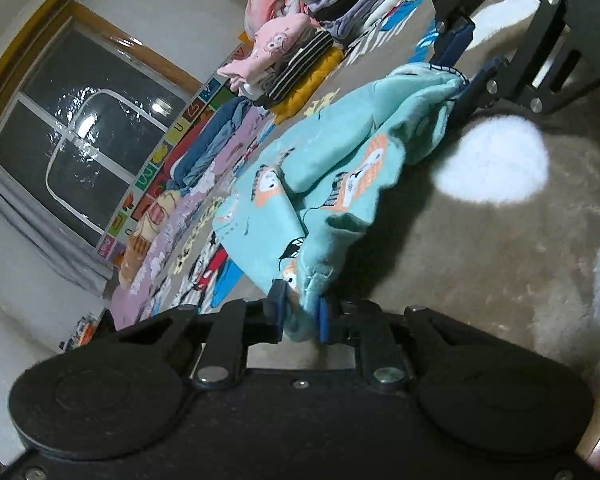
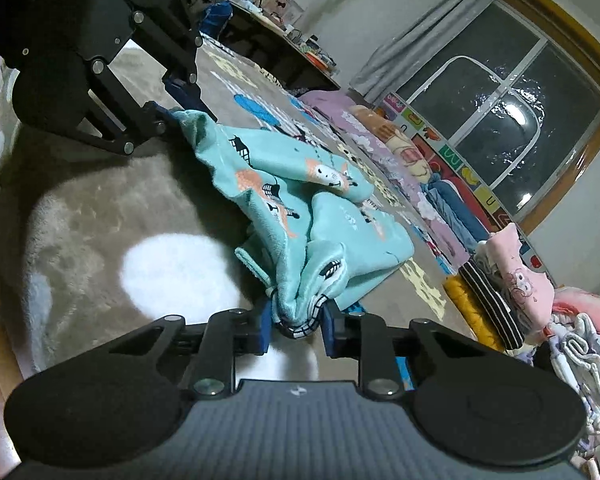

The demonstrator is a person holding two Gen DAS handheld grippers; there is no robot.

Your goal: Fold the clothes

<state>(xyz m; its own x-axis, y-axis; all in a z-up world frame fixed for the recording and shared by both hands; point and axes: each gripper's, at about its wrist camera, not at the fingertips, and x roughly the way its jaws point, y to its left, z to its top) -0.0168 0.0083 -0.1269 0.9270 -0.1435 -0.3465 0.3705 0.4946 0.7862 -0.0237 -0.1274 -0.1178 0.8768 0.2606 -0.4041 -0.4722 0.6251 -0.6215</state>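
1. Turquoise fleece garment [image 1: 332, 184] with orange-and-white animal print, bunched, soft, draped over fuzzy beige blanket [image 1: 500, 264].
2. Left gripper [image 1: 300, 312] pinching one corner.
3. Right gripper [image 2: 296, 326] pinching another.

Stack of folded clothes [image 1: 340, 4] cut off by top edge in left view. Desk clutter [image 2: 276, 4] too small to identify. Window [image 2: 512, 120] possibly covered with plastic film; glare obscures it.
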